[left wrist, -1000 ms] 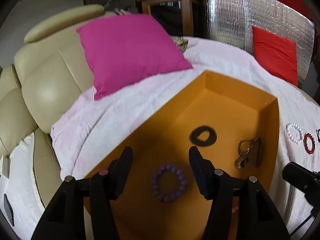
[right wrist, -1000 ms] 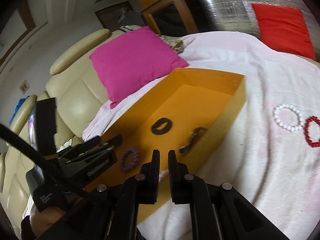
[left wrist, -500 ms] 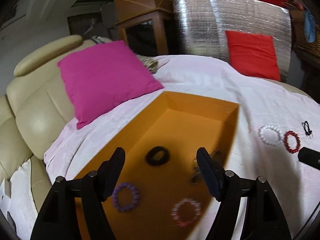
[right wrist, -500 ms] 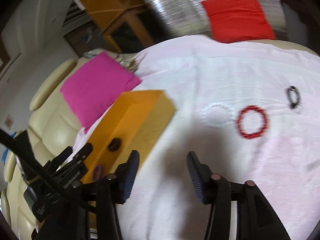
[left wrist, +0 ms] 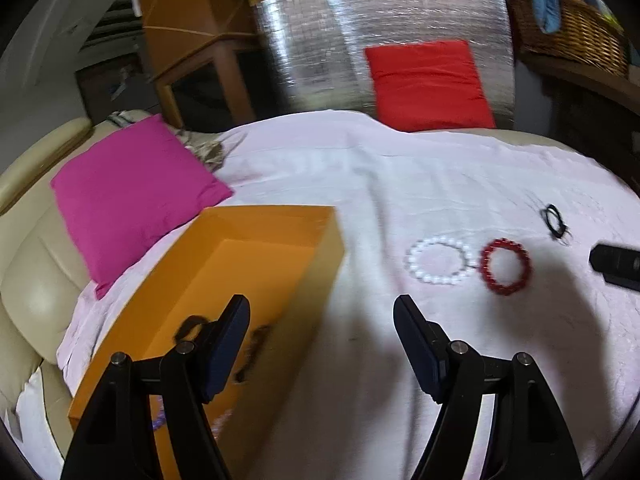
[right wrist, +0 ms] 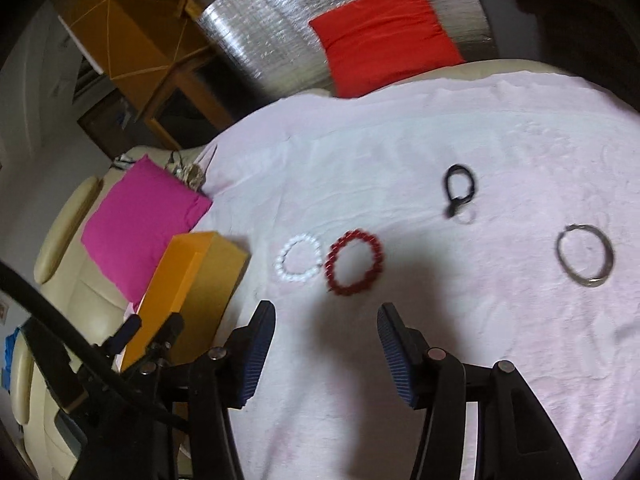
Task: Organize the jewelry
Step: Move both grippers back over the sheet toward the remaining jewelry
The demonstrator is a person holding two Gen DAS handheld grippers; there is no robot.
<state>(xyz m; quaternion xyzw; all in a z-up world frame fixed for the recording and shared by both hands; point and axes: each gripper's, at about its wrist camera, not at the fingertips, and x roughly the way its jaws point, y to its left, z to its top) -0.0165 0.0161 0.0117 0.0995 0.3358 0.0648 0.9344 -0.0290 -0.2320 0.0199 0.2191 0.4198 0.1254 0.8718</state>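
your left gripper [left wrist: 322, 332] has its jaws spread wide with nothing between them, hanging over the pink sheet [left wrist: 400, 184] right at the near wall of the orange box [left wrist: 256, 248]. the left finger sits over the box, the right finger over bare sheet. inside the box, just past your left fingertip, lies a dark ring-shaped piece [left wrist: 191, 327], and beside it a dark clasp-like piece [left wrist: 256, 346], both blurred. lower down, partly behind the left finger, a purple bead bracelet [left wrist: 160, 424] and a pale pink bead bracelet [left wrist: 222, 426] peek out.

ahead and to the right of that gripper, out on the sheet, a white bead bracelet [left wrist: 438, 259] and a red bead bracelet [left wrist: 506, 266] lie side by side, nearly touching. farther right is a thin black band [left wrist: 554, 220].

your right gripper [right wrist: 326, 330] is also wide apart and empty, above the sheet. the red bead bracelet [right wrist: 355, 261] lies just ahead of it, between the lines of the two fingers, with the white one [right wrist: 299, 258] next to it on the left. the black band [right wrist: 460, 188] lies farther ahead and a thin metal bangle [right wrist: 585, 256] well off to the right. the orange box [right wrist: 200, 280] stands to the left of this gripper, with the left gripper [right wrist: 150, 330] at its near end.

a magenta pillow [left wrist: 132, 188] rests beyond the box, and a red pillow [right wrist: 384, 32] at the far edge.
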